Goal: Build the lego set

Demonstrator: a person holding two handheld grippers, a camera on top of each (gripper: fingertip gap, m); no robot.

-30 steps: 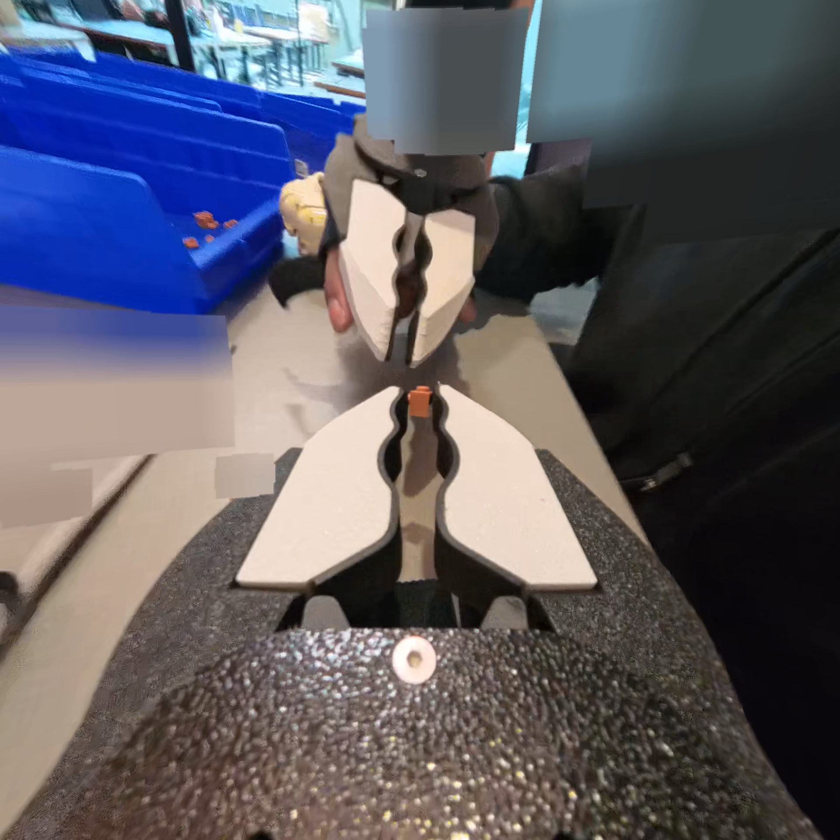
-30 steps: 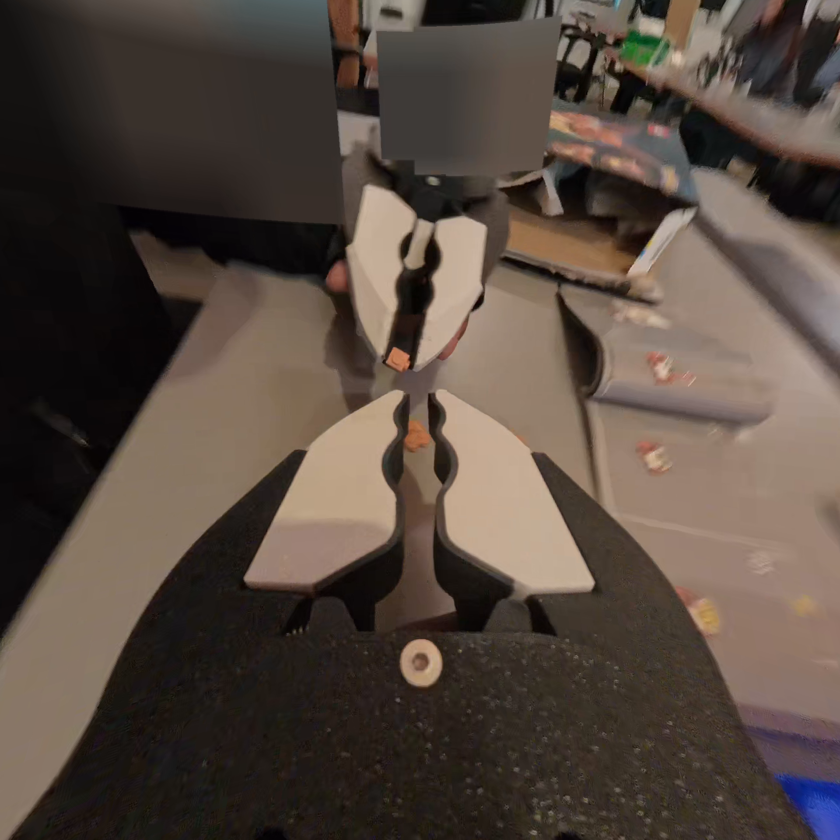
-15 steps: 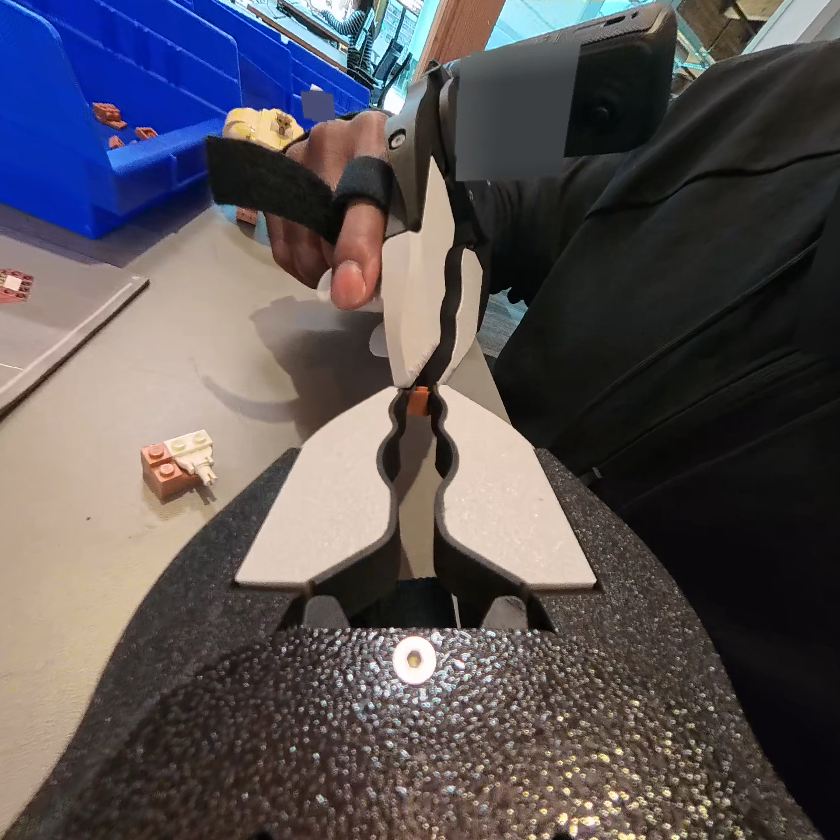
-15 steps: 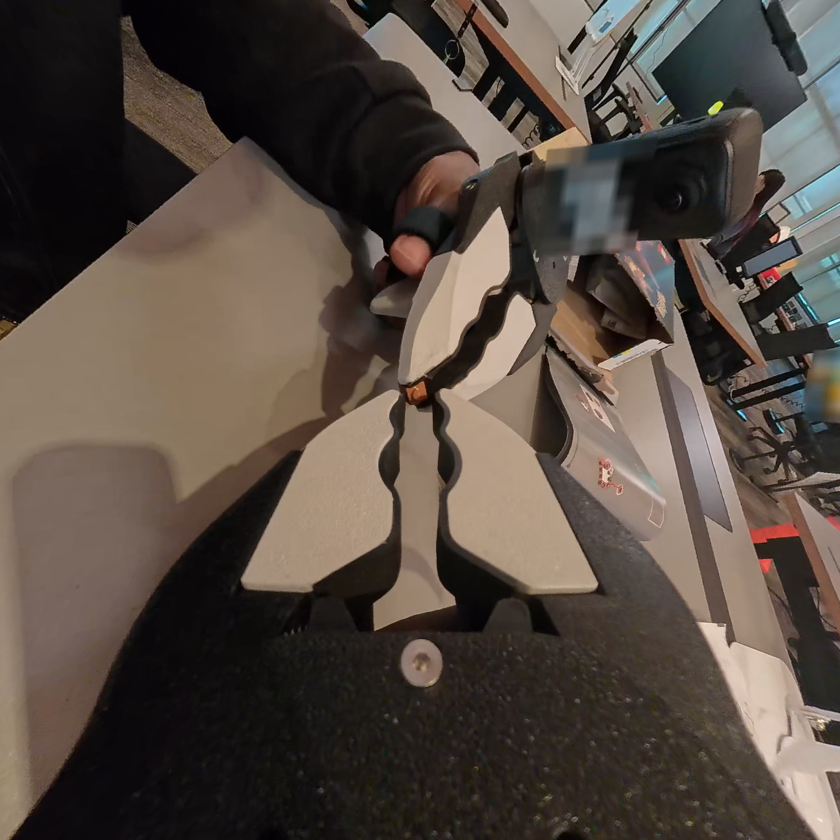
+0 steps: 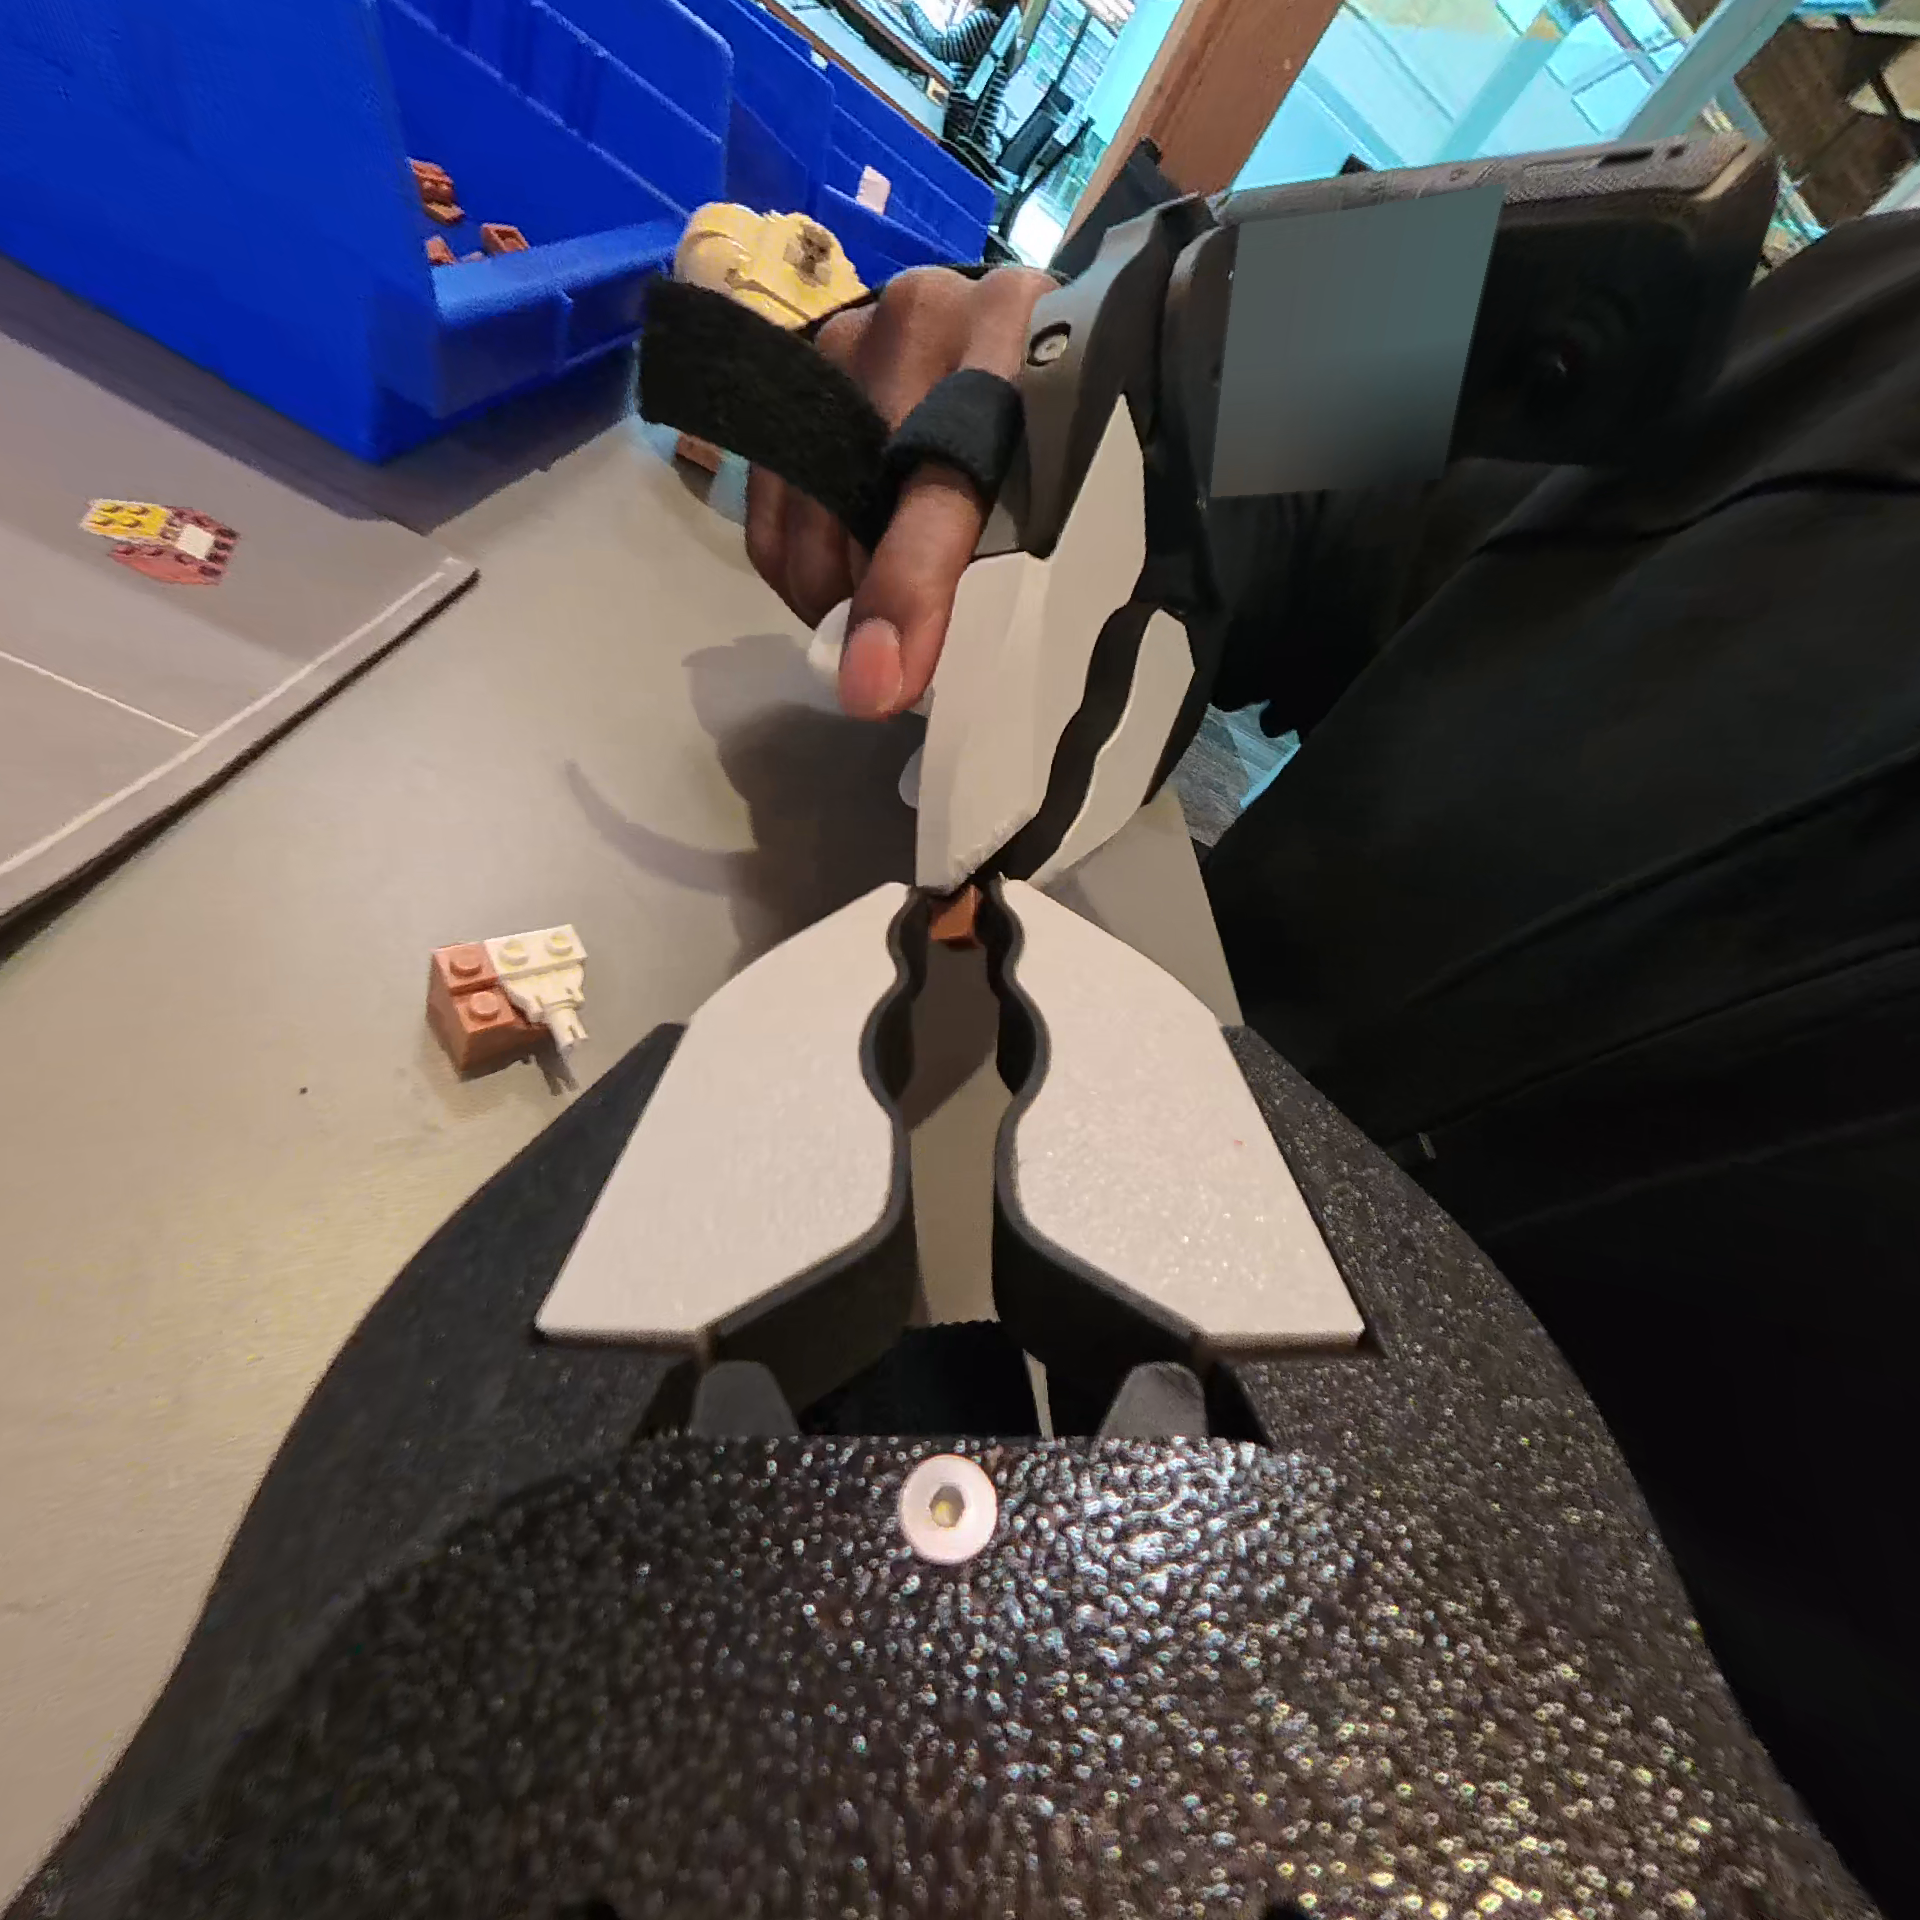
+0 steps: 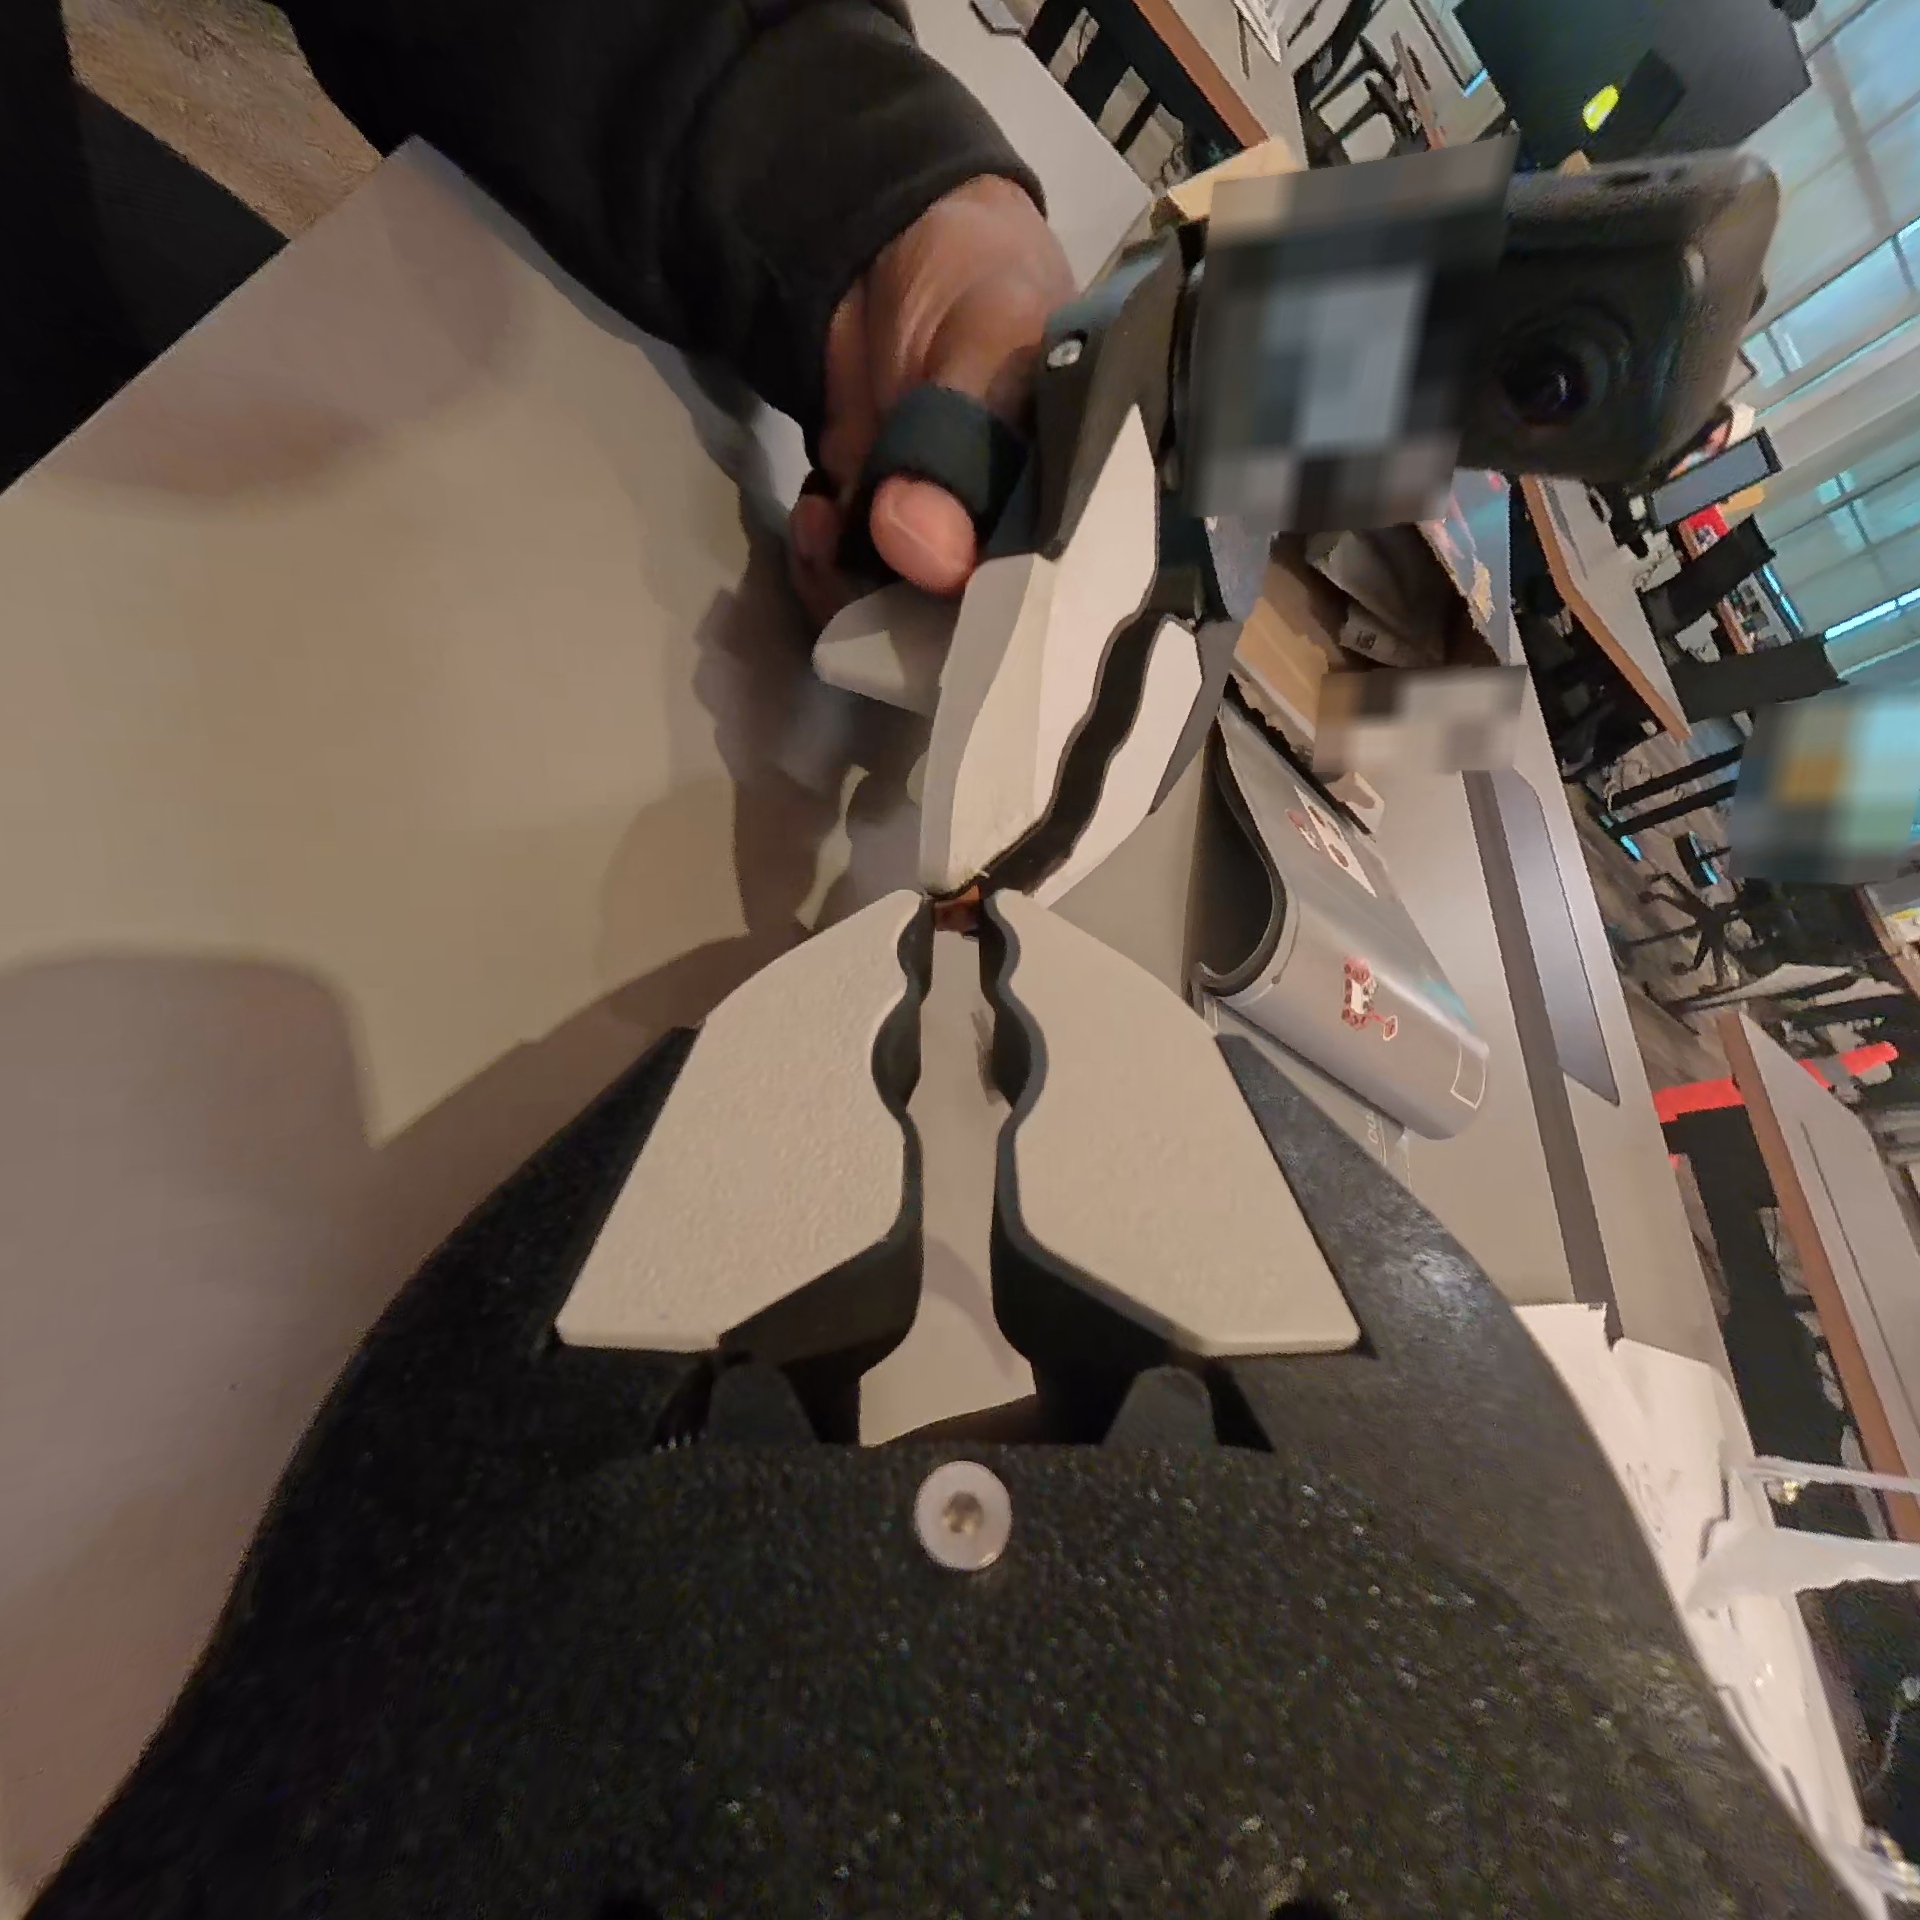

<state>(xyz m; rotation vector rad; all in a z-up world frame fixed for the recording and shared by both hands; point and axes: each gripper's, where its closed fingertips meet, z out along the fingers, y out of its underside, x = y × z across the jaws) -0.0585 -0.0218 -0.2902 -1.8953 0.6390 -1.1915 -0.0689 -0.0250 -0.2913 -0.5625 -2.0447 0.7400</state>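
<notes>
In the left wrist view my left gripper (image 5: 956,914) is shut on a small brown brick (image 5: 954,921) at its fingertips, above the grey table (image 5: 260,1195). The right gripper (image 5: 971,878) comes down from above, held by a hand, and its narrow tips touch the top of that brick. In the right wrist view my right gripper (image 6: 951,920) is shut on a small brown brick (image 6: 956,918) at its tips, and the left gripper (image 6: 971,883) meets it tip to tip from above. I cannot tell whether one piece or two joined pieces sit between them.
A brown and white brick assembly (image 5: 509,1003) lies on the table left of my left gripper. Blue bins (image 5: 312,208) with brown bricks stand at the back left, by a cream object (image 5: 769,260). A grey mat (image 5: 208,644) carries a small build (image 5: 161,525). A person in black is at the right.
A second ago the two grippers' tips stood apart; they have come together and now meet at the brown brick. Both views have tilted. The right jaws widened a little, then shut again.
</notes>
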